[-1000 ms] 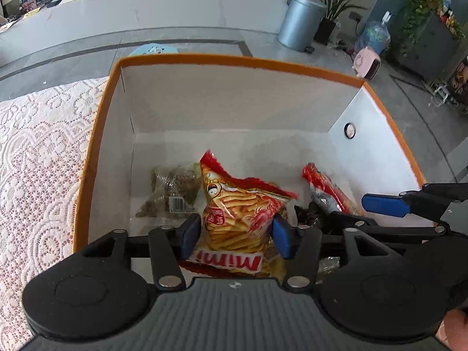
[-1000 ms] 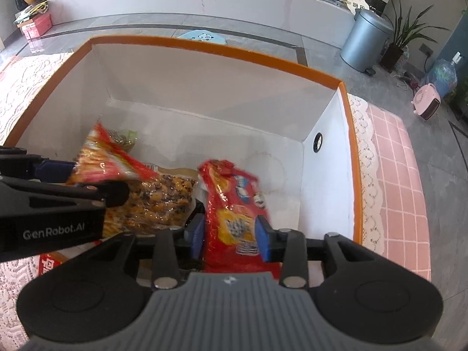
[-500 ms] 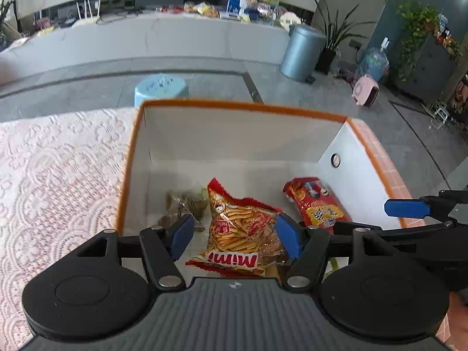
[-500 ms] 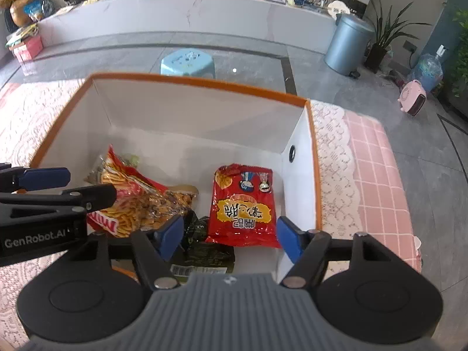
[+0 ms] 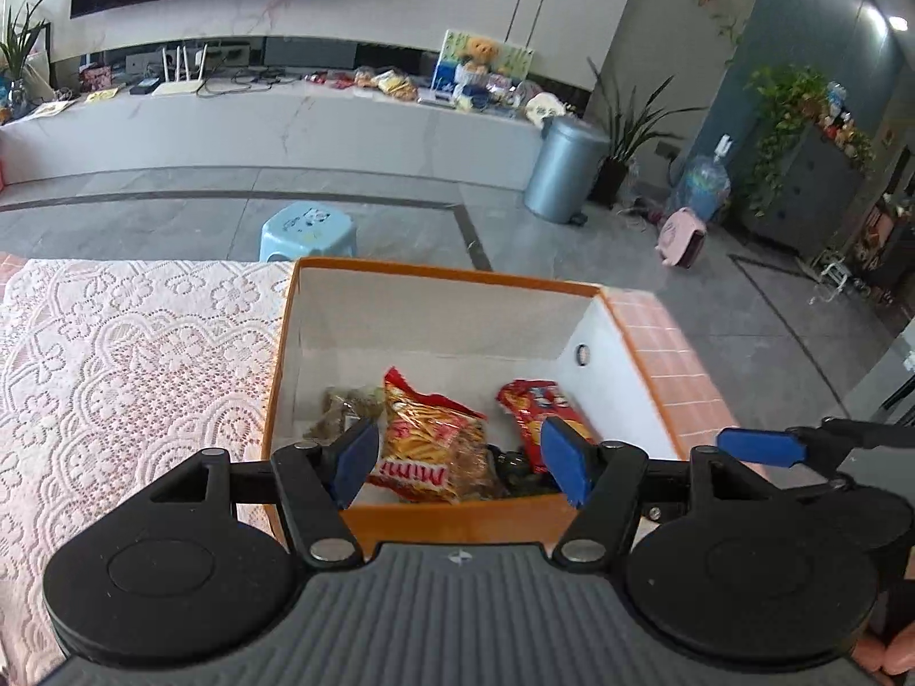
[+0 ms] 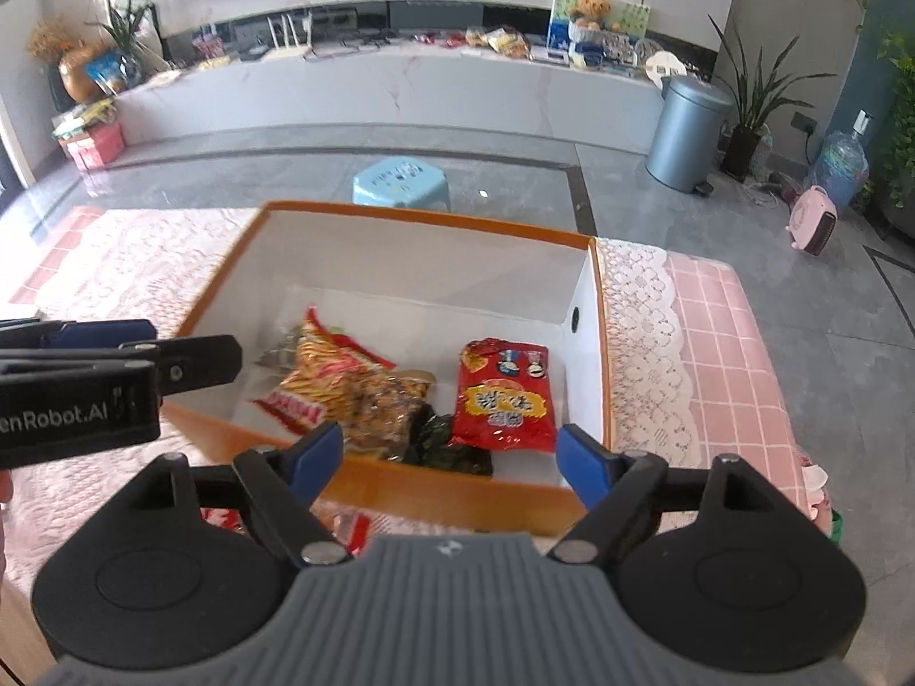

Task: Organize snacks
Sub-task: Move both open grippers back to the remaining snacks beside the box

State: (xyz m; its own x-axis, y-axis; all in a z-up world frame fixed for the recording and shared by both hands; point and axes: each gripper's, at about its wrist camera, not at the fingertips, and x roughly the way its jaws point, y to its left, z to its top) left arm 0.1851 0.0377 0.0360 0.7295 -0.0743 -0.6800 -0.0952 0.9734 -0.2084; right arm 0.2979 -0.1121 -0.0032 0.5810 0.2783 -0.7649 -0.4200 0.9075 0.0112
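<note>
Above the orange box (image 6: 446, 494), both the left gripper (image 5: 460, 460) and right gripper (image 6: 452, 454) hang empty, the right's jaws widening, while packets including the red snack bag (image 6: 506, 394) at two o'clock lie stowed.

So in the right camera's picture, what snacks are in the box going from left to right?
Yellow stick-snack bag → brown clear-wrapped snack → dark green packet → red bag, all lying inside the orange-rimmed box.

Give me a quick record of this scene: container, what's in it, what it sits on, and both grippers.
container: orange box, white inside, open top
contents: Mimi bag, red bag, dark green packet, brownish packet
surface: lace cloth
left gripper: open, empty, above box
right gripper: jaws opening, nothing between them
</note>
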